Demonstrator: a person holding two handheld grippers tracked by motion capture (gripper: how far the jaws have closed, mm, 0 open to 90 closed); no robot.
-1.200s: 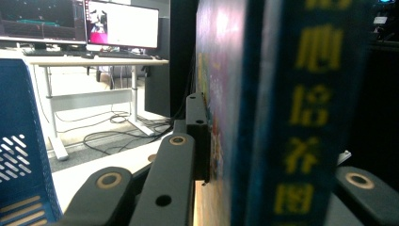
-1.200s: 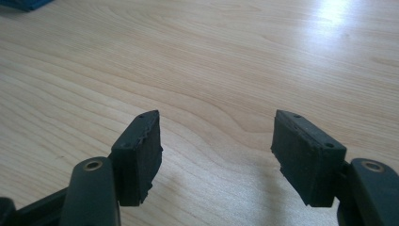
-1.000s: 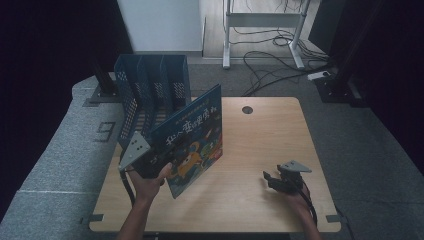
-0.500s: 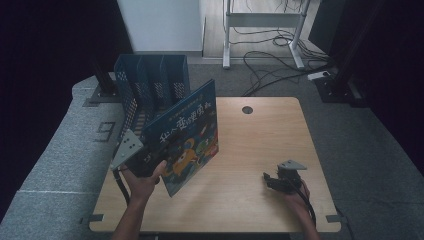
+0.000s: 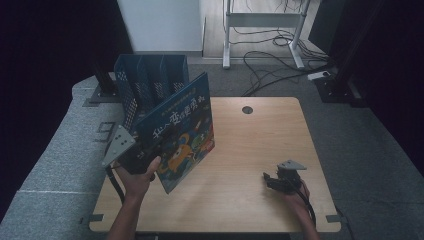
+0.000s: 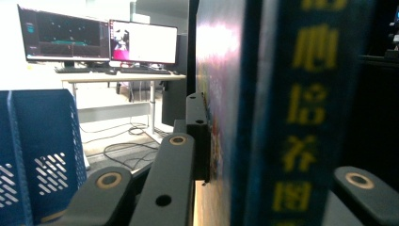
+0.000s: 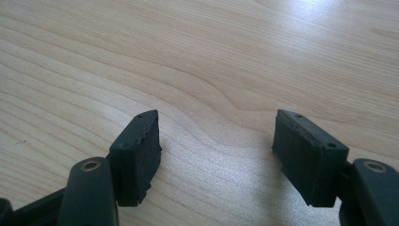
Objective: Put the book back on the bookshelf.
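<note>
The picture book stands tilted above the table's left part, clamped near its lower edge by the left gripper; its far cover is hidden, and the spine lettering is blurred up close. At its eleven o'clock stands the blue file rack. At four o'clock, well apart, the right gripper rests with jaws spread over bare wood.

Both forearms are bare, no sleeves. The left gripper is black with a grey three-cornered plate on top and a black cable; brass-ringed pivots mark its arms. The right gripper has black ribbed pads, the same plate and cable.
</note>
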